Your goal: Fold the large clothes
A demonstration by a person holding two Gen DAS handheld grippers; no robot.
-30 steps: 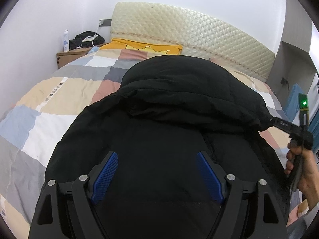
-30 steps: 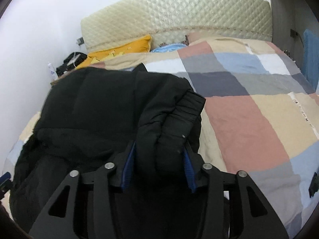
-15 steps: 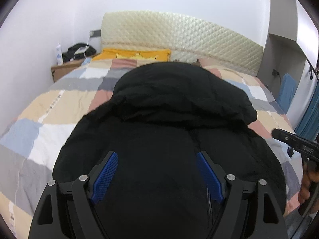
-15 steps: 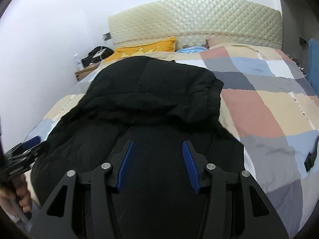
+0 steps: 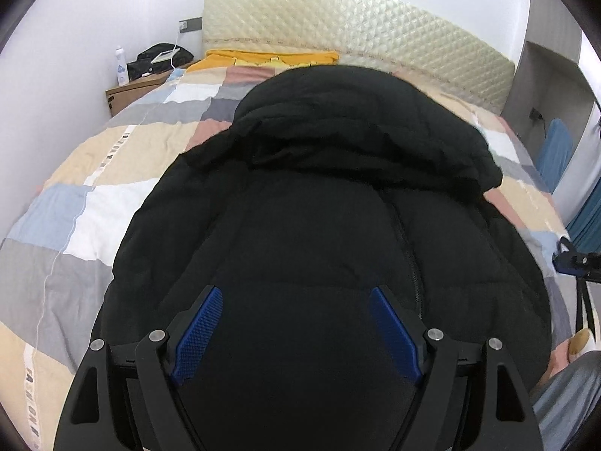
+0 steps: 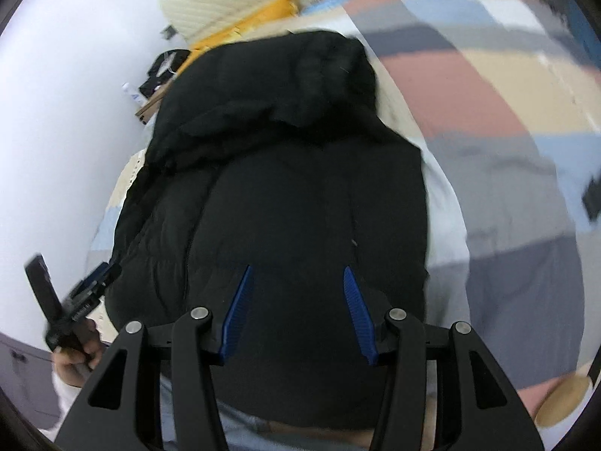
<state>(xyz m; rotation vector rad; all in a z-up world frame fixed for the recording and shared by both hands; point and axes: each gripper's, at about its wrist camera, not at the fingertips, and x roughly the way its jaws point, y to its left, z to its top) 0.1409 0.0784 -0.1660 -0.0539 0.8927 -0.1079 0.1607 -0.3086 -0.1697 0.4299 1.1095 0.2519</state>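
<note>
Across the bed's (image 5: pixel 94 195) near edge lies the jacket (image 5: pixel 338 225), sleeves tucked in for folding; left gripper (image 5: pixel 296 323) wide open, right gripper (image 6: pixel 296 312) half open, both empty above it.

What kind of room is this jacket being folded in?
Almost certainly a bedroom. A black puffer jacket lies on a bed covered with a patchwork quilt, a quilted cream headboard stands against the wall, and a wooden nightstand sits beside it.
</note>
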